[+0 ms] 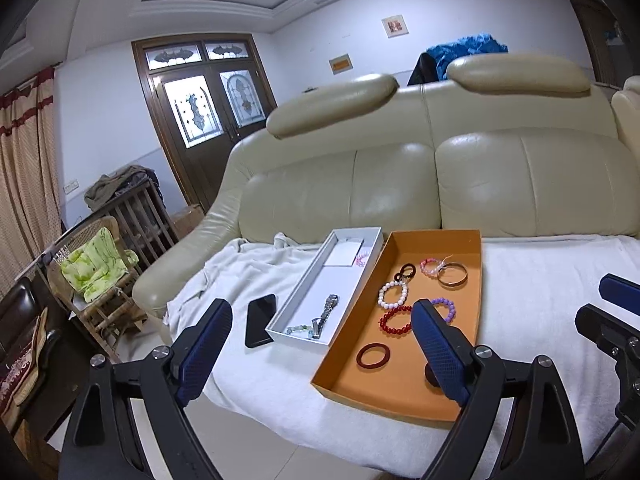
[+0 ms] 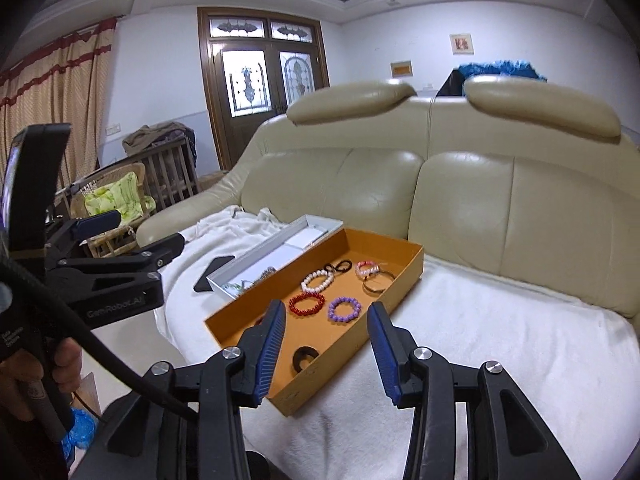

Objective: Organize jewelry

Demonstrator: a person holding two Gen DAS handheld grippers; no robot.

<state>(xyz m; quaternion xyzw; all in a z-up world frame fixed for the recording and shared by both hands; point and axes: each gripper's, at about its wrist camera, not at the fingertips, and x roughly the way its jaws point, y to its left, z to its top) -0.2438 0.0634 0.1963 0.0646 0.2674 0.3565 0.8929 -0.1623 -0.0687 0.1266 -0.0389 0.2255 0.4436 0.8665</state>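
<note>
Working across from the left, a black phone (image 1: pixel 261 320) is lying on the white blanket (image 1: pixel 552 300) that is covering the sofa (image 1: pixel 400 184) seat, just beside the grey-white box (image 1: pixel 352 236). That narrow box is already holding a metal watch (image 1: pixel 326 312), a pale green bead bracelet (image 1: pixel 298 329) at its near end and a small pink bracelet (image 1: pixel 362 258) at its far end.

Touching its right side, the orange tray (image 1: pixel 478 280) is carrying most of the jewelry: a white bead bracelet (image 1: pixel 393 295), a red bead bracelet (image 1: pixel 394 320), a dark red bangle (image 1: pixel 374 355), a purple bead bracelet (image 2: pixel 344 308), a black double ring (image 1: pixel 406 271), a pink bead bracelet (image 1: pixel 430 266), a thin metal bangle (image 1: pixel 452 274) and a black ring (image 2: pixel 306 358) near the front wall.

The left tool (image 1: pixel 320 354) is hanging in front of the sofa with its jaws spread wide and nothing between them. The right tool (image 2: pixel 326 350) is also standing apart and empty, aimed at the near end of the tray.

The sorting looks partly done, with both tools between picks. The next move is probably calling for one tool to descend onto a single bracelet in the tray and carry it across.

The tray's raised walls and the closely packed pieces are standing in the way of a clean approach; the white and red bracelets are lying close together.
</note>
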